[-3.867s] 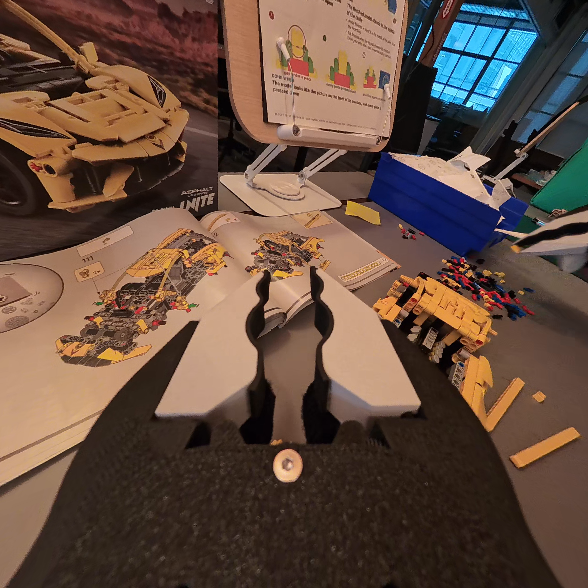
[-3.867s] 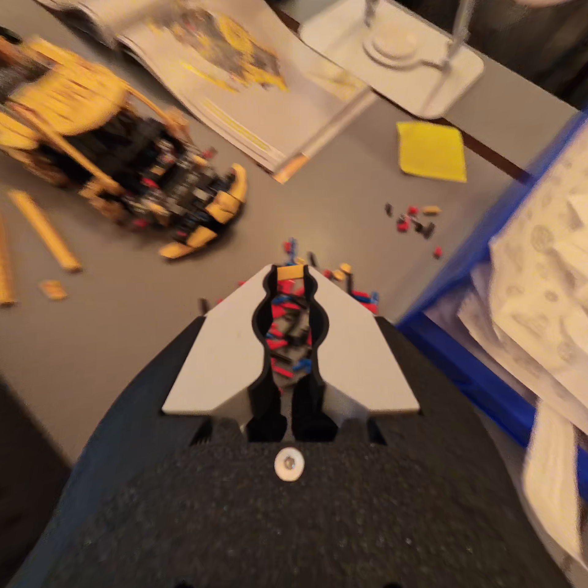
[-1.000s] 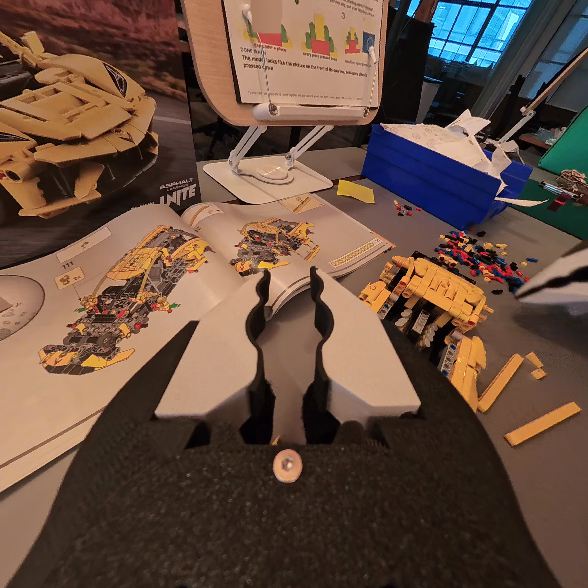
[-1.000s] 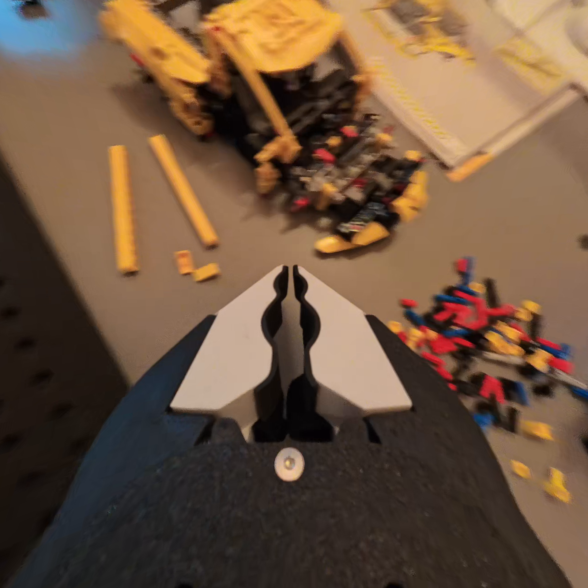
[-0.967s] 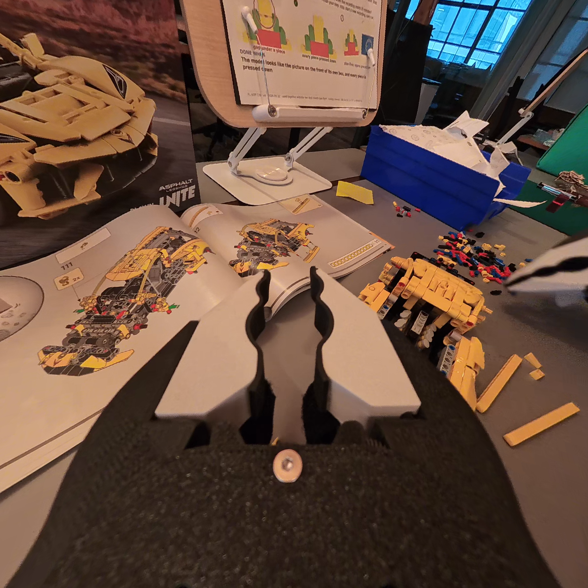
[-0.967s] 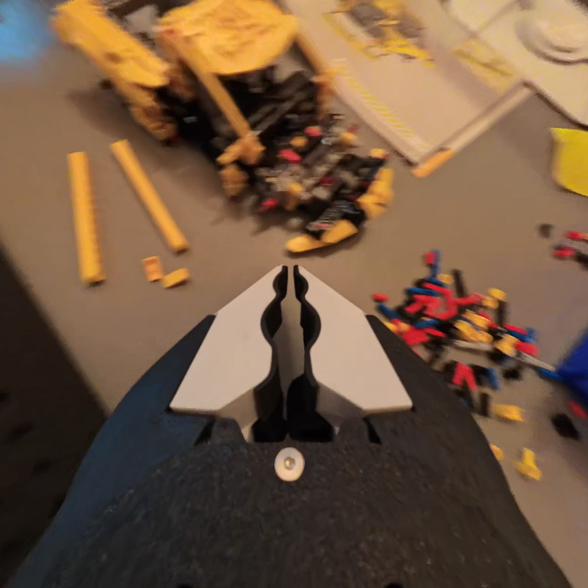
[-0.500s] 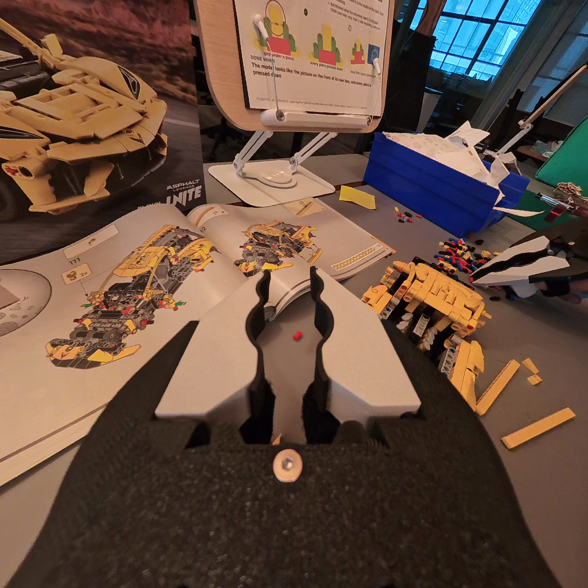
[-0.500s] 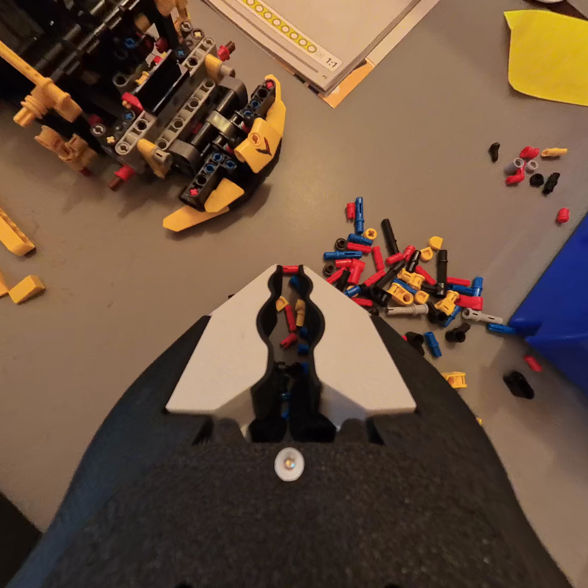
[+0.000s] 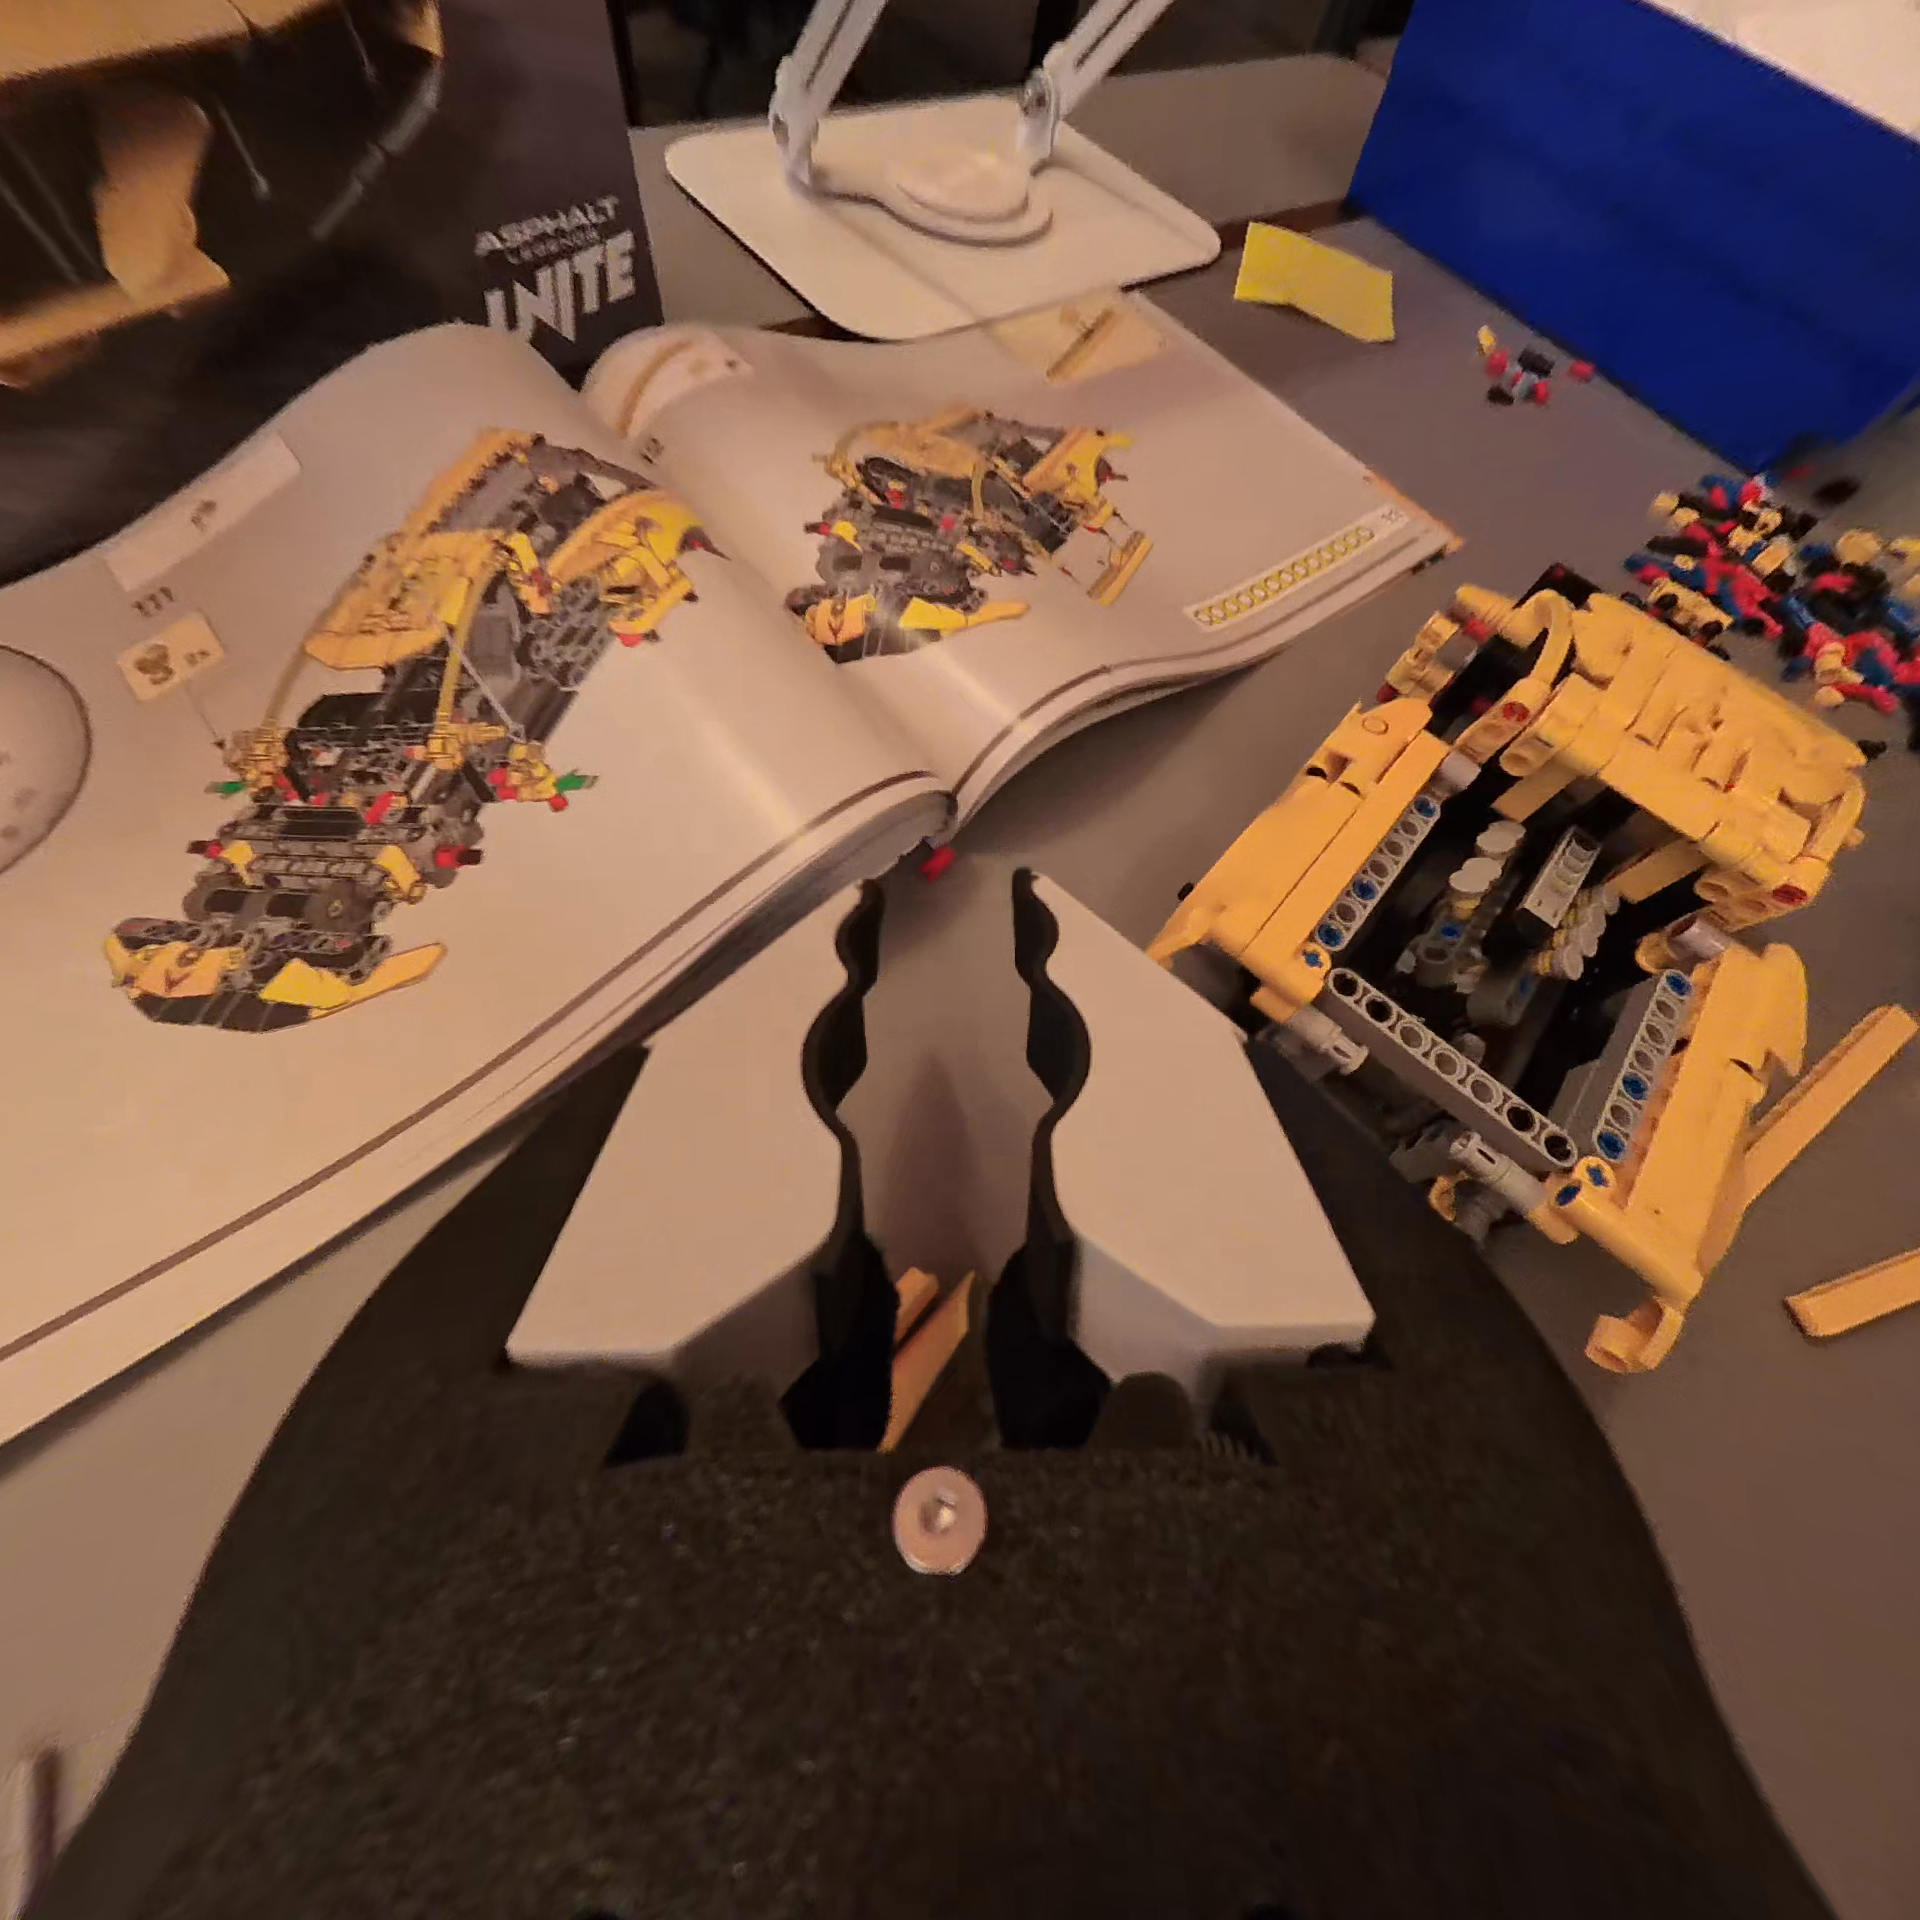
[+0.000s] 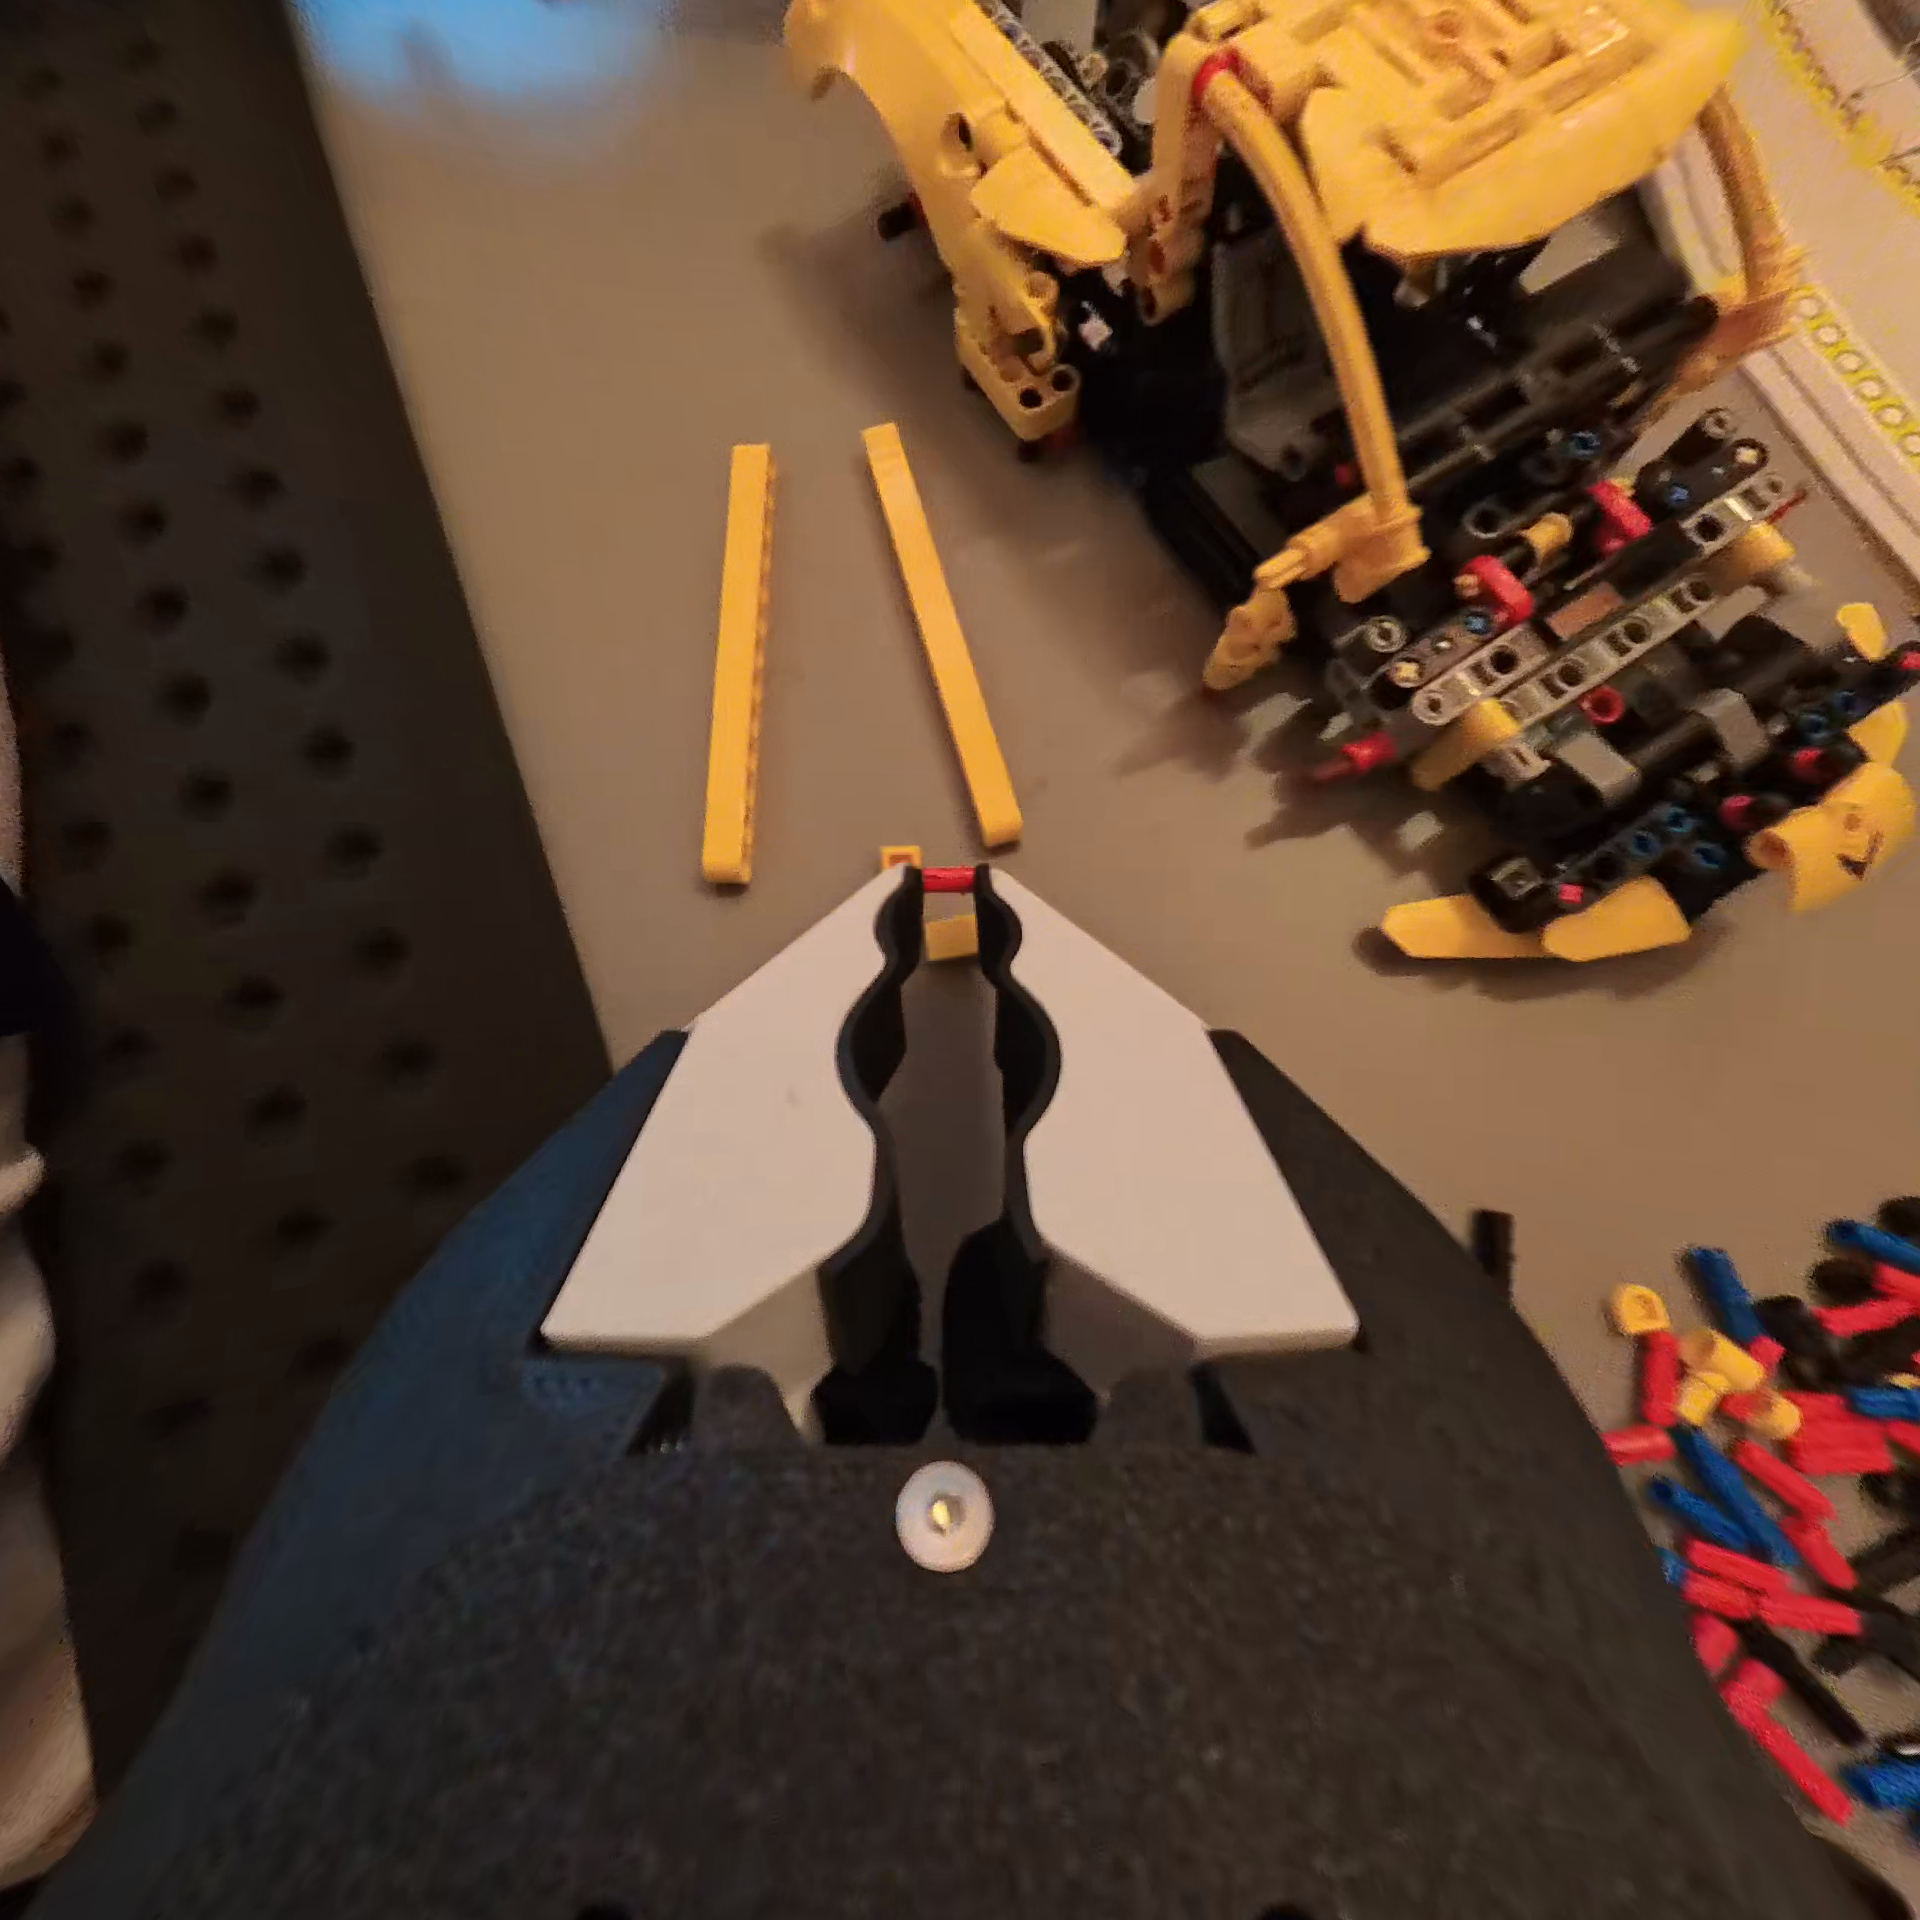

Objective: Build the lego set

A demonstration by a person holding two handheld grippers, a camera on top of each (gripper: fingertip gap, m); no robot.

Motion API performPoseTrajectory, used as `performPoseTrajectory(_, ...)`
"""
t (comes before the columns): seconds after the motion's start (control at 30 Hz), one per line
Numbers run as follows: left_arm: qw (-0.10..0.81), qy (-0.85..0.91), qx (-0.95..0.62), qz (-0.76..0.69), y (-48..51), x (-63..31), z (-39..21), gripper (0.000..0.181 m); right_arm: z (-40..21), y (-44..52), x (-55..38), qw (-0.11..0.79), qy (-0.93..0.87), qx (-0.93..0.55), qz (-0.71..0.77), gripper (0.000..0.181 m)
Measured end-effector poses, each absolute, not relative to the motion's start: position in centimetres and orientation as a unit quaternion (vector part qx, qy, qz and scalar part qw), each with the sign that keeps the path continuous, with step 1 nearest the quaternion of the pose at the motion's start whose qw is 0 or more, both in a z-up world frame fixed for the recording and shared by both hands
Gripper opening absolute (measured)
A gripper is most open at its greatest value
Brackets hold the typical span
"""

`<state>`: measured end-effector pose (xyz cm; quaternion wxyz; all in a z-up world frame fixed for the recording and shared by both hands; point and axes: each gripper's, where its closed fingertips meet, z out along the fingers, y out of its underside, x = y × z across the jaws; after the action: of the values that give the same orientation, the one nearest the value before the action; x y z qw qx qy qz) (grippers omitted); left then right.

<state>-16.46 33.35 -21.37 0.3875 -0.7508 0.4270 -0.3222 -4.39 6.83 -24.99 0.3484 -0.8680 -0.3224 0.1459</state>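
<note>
A partly built yellow-and-black brick car model [image 10: 1455, 436] sits on the grey counter [image 10: 582, 436], its body panels and curved hoses in place over the rear while the nose, visible in the right wrist view, remains an open frame of grey beams, black connectors and red and blue pins. The right gripper [image 10: 948, 879] hangs just short of it, jaws closed to a narrow gap on a small red connector pin [image 10: 948, 879] held crosswise at the very tips. Beneath those tips lie two long yellow beams [image 10: 940, 634], side by side but apart, and a couple of small yellow pieces [image 10: 951, 940].

The left gripper [image 9: 940, 883] hovers over the counter with its jaws apart and nothing between the tips; a second small red piece [image 9: 937, 860] rests at the edge of the open instruction booklet [image 9: 623, 665] just ahead. The model stands just to the right of the booklet.

A scattered heap of red, blue, black and yellow pins [image 10: 1766, 1455] lies beside the right gripper, and a blue plastic bin [image 9: 1662, 208], a yellow paper slip [image 9: 1314, 281] and a white stand base [image 9: 935, 218] sit behind.

Judging by the bare front frame, the loose beams and the unsorted heap, the build appears well advanced but far from finished, with the pin likely bound for the model.
</note>
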Motion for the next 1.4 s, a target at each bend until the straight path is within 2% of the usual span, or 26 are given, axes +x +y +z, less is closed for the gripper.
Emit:
performPoseTrajectory(0.33, 0.317, 0.461, -0.795, -0.235, 32.7, -15.2, -25.2, 0.026, -26.1, 6.5, -4.9, 0.342, -0.307, -0.877, 0.141, 0.008)
performPoseTrajectory(0.57, 0.320, 0.514, -0.786, -0.125, 33.5, -15.3, -25.9, 0.027, -24.9, 6.8, -5.0, 0.371, -0.287, -0.866, 0.172, 0.015)
performPoseTrajectory(0.97, 0.278, 0.413, -0.840, -0.218, 34.4, -13.2, -26.0, 0.027, -24.5, 6.7, -3.8, 0.387, -0.258, -0.865, 0.189, 0.016)
performPoseTrajectory(1.17, 0.286, 0.386, -0.852, -0.207, 35.1, -13.5, -26.1, 0.009, -24.8, 6.5, -3.6, 0.383, -0.256, -0.867, 0.192, 0.016)
performPoseTrajectory(1.4, 0.277, 0.414, -0.841, -0.212, 34.0, -13.5, -26.1, 0.004, -24.4, 6.4, -2.8, 0.388, -0.251, -0.869, 0.176, 0.014)
